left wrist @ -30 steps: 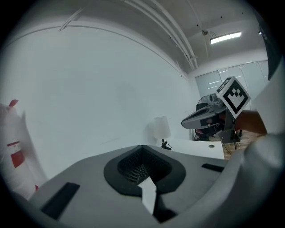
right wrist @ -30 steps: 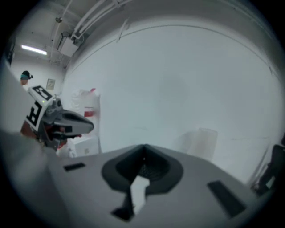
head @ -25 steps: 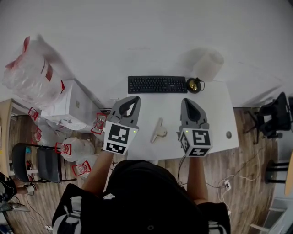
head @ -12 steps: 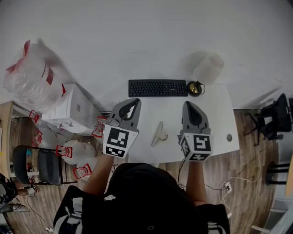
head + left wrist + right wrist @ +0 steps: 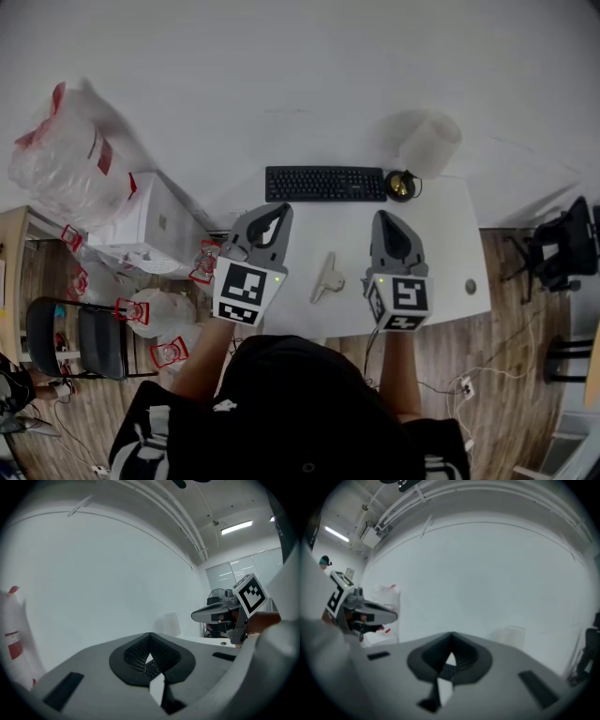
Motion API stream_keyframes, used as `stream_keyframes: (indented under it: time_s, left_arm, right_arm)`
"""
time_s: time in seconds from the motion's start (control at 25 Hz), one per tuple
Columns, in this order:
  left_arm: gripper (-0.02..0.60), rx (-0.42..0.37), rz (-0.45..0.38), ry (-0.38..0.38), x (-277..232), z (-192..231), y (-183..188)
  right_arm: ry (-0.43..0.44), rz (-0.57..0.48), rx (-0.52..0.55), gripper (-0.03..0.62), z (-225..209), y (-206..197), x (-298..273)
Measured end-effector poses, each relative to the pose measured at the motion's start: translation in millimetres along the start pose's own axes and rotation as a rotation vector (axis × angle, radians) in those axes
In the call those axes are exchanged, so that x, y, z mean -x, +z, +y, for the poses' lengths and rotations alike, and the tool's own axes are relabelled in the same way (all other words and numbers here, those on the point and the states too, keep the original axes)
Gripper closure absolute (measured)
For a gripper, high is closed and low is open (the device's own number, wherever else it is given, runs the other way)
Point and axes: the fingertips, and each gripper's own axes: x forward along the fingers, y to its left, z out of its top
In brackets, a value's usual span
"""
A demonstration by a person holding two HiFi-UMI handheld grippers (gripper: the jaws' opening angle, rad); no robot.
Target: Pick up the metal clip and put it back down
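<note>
the metal clip (image 5: 327,278) is seen lying flat on the white bench (image 5: 441,244), near its front edge. it is placed between the two grippers and is touched by neither.

the left gripper (image 5: 278,209) is held over the bench's left edge, just left of the clip. the right gripper (image 5: 386,218) is held just right of the clip. both are pointed away from the person, towards the far wall, and are kept roughly parallel.

in the left gripper view, that gripper's fingers (image 5: 93,672) are shown pressed together, with nothing pinched between them. the right gripper is caught at the right of that view. in the right gripper view, the fingers (image 5: 501,677) are likewise pressed together and nothing is held. the left gripper is caught at the left of that view.

a black keyboard (image 5: 325,184) is laid along the far edge of the bench. a small dark and gold object (image 5: 400,185) is set just beside its right end, and a pale cylinder (image 5: 429,142) is seen behind that. a small round object (image 5: 470,286) is placed near the bench's right edge. left of the bench, a white box (image 5: 141,220) and plastic bags (image 5: 61,150) are gathered.
</note>
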Motion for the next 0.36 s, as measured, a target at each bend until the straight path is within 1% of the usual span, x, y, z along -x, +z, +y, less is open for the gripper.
stream_keyframes:
  time_s: [0.36]
  left_arm:
    - [0.560, 0.001, -0.004, -0.001, 2.1, 0.8, 0.7]
  right_arm:
    - [0.001, -0.007, 0.006, 0.560, 2.6, 4.3, -0.3]
